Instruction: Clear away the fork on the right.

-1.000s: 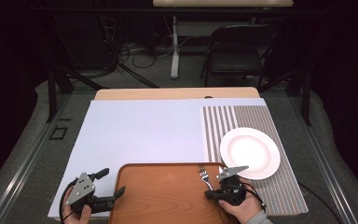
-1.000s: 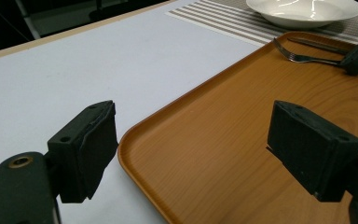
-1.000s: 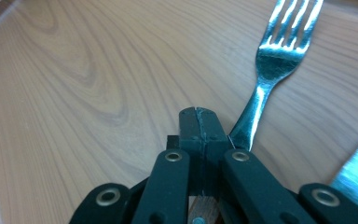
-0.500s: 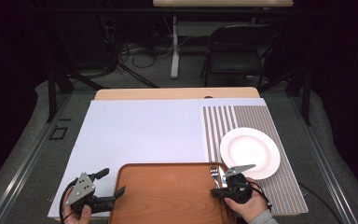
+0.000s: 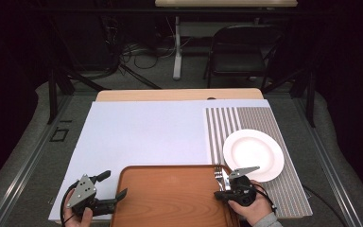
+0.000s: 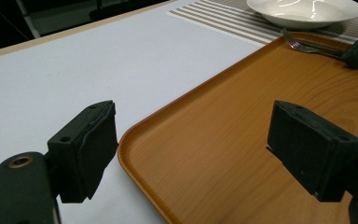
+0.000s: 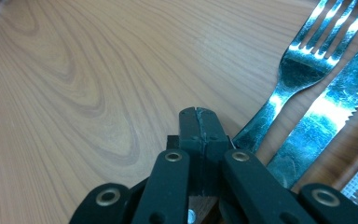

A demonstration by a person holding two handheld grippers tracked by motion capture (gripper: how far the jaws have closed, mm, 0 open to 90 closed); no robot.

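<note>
closed jaws beside the fork, not on it

the right gripper (image 5: 223, 193) sits at the lower right of the high view, over the right edge of the wooden tray (image 5: 170, 198). in the right gripper view its jaws are pressed together with nothing between them, and the fork (image 7: 303, 70) lies just to their right, its handle running down past the jaw tips. the table knife (image 7: 331, 112) lies right beside the fork, nearly touching it.

the risk, as i judge it: with the jaws clenched and the two pieces so close, a grab at the fork could catch the knife too, or nudge both sideways on the smooth tray. the thin handle lying flat may also slip out of the pads. a lift toward the white plate (image 5: 253, 154) on the striped placemat (image 5: 264, 123) could clip the tray rim.

the left gripper (image 5: 116, 195), at the lower left, is spread wide over the tray's near corner, holding nothing.

count: one fork, one knife, one plate, one tray, one placemat, two grippers.
</note>
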